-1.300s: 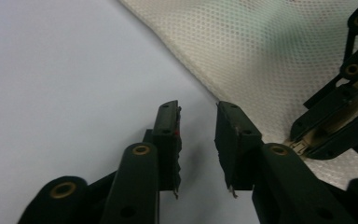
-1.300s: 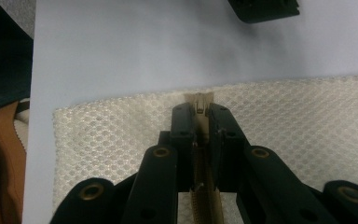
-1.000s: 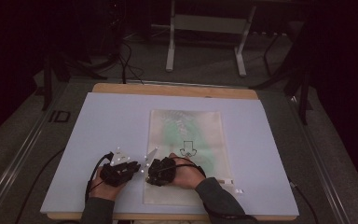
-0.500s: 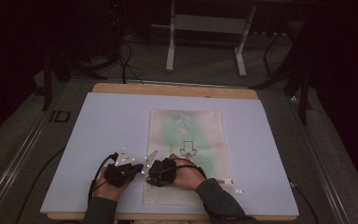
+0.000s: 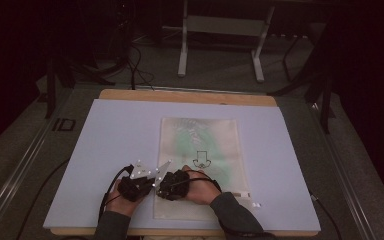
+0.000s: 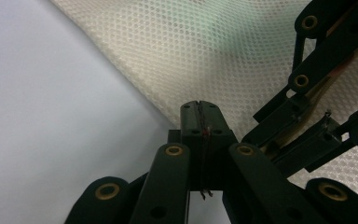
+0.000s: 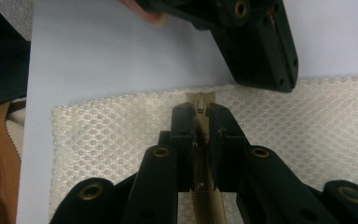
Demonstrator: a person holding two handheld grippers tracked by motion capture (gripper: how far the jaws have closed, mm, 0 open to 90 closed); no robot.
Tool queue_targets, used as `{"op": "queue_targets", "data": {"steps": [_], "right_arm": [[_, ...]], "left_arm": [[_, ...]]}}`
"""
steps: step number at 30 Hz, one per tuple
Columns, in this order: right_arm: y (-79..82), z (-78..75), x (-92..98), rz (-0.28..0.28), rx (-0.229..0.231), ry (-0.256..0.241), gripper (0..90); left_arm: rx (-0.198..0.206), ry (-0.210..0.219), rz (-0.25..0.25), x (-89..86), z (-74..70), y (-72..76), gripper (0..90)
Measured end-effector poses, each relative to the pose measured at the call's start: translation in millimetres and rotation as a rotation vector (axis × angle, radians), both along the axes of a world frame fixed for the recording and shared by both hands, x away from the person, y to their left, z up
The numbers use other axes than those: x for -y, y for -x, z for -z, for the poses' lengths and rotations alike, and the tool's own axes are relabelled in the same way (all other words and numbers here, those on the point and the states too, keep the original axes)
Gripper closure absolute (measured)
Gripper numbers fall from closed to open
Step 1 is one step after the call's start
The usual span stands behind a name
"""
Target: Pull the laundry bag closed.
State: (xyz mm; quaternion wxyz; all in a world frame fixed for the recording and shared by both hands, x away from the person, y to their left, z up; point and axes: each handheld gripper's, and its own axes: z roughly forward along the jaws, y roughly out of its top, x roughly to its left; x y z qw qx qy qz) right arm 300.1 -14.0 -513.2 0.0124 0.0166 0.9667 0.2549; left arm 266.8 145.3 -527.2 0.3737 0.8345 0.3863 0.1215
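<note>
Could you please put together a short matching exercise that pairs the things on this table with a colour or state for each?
Things:
1. mesh bag
2. zipper pull
3. left gripper
4. table cover

Descriptions:
A. pale lavender sheet
B. tan, clamped between the right gripper's jaws
C. jaws shut at the bag's edge
D. off-white netting, lying flat

Pairs: 1-D, 2-B, 3-C, 4-A

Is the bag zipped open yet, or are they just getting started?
Just starting. Done: both tools have a grip. The right tool is shut on the zipper pull; the left tool pinches the mesh bag at its edge. Left: sliding the zipper along; how far it has gone is unclear.
</note>
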Motion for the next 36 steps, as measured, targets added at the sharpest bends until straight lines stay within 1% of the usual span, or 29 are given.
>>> {"op": "queue_targets", "data": {"steps": [15,16,19,21,23,26,30,32,33,36], "right_arm": [[0.6,0.7,1.0,0.002,0.007,-0.009,81.7],[0.6,0.6,1.1,0.002,0.007,-0.008,81.7],[0.4,0.6,1.3,0.002,0.007,-0.008,81.7],[0.3,0.6,1.3,0.0,0.008,-0.008,81.7],[0.2,0.7,1.2,-0.003,0.011,-0.01,81.7],[0.4,0.8,1.3,-0.003,0.013,-0.011,81.7],[0.1,0.8,2.4,0.001,0.003,-0.014,81.8],[0.1,1.0,2.8,0.005,-0.004,-0.017,81.9],[-0.7,1.3,3.1,0.002,-0.004,-0.023,81.9],[-1.9,1.5,4.4,-0.001,-0.009,-0.029,82.0]], "left_arm": [[-0.013,-0.005,0.012,4.7,2.3,0.3,88.9],[-0.015,-0.009,0.019,4.8,2.5,0.2,88.9],[-0.02,-0.009,0.017,5.9,3.2,0.5,88.9],[-0.025,-0.018,0.022,5.7,3.4,0.3,88.9],[-0.028,-0.011,0.015,6.2,4.0,0.2,88.9],[-0.039,-0.014,0.016,5.9,4.1,0.0,88.9],[-0.062,-0.006,0.015,4.7,4.0,-1.3,89.0],[-0.062,-0.014,0.016,5.5,3.7,-0.9,89.2],[-0.061,-0.026,0.021,5.6,3.4,-0.7,89.3],[-0.069,-0.016,0.011,5.8,3.9,-1.2,89.5]]}}
